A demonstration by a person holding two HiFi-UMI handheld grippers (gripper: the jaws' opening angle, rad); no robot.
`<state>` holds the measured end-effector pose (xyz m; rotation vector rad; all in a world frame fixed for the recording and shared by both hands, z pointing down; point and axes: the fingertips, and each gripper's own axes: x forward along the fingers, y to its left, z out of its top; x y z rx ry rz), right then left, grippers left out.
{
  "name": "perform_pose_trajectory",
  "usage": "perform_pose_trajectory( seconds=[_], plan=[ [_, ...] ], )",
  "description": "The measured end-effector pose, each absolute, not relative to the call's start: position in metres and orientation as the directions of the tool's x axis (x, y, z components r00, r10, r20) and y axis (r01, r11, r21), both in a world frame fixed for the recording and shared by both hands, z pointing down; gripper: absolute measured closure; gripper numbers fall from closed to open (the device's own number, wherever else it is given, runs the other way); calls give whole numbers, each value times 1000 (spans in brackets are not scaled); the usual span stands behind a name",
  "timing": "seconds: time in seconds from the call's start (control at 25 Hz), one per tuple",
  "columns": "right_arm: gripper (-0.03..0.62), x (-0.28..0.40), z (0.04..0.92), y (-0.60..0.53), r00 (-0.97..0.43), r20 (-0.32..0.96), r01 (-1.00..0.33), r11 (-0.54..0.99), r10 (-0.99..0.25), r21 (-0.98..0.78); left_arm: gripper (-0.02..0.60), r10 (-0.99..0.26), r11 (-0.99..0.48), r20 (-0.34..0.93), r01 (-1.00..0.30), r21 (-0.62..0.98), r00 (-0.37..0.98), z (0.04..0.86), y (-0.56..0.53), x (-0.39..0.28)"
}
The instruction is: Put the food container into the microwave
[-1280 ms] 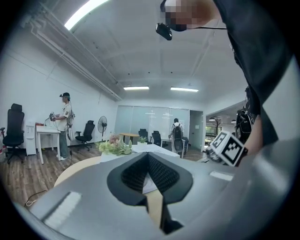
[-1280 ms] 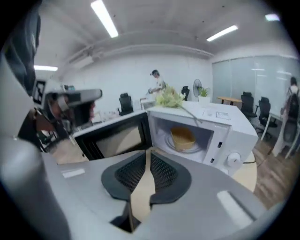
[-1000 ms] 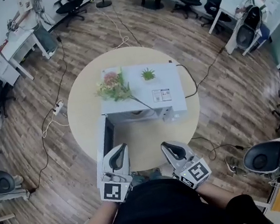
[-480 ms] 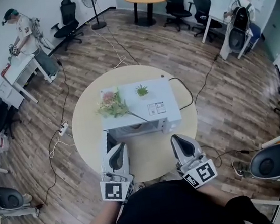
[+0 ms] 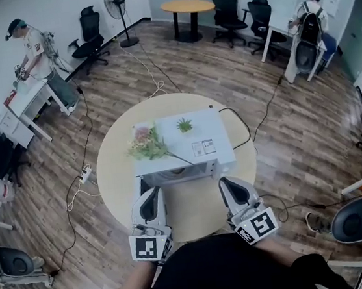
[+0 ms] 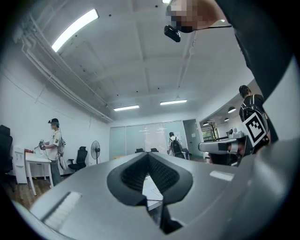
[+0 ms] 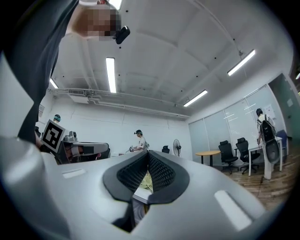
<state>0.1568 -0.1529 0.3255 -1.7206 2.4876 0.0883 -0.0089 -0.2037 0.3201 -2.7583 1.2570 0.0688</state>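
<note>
At a round table (image 5: 111, 176), the left gripper (image 5: 150, 193) and right gripper (image 5: 229, 182) hover before a microwave (image 5: 218, 135), both closed tight and empty.

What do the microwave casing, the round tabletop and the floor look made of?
The microwave casing looks like white painted sheet metal: flat, smooth, faint sheen. The table looks like pale beige laminate or light wood, matte, no grain visible. The floor shows brown streaked planks: wood or wood-look vinyl, can't tell.
</note>
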Motion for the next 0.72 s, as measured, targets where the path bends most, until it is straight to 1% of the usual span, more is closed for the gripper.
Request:
perform_pose_trajectory(
  seconds=[0.12,0.52,0.72],
  plan=[
    [585,157,326,-154,-354,-121,-932,360,-928,-37,581,-748,-647,-119,-757,-90,653,310,-205,-8],
    [586,159,336,-157,-340,-80,-940,342,-937,-14,581,-765,-628,-120,-774,-79,632,312,-209,-10],
    [586,158,334,-156,-344,-71,-939,344,-936,6,581,-756,-641,-115,-765,-70,644,314,-206,-7]
  ],
)
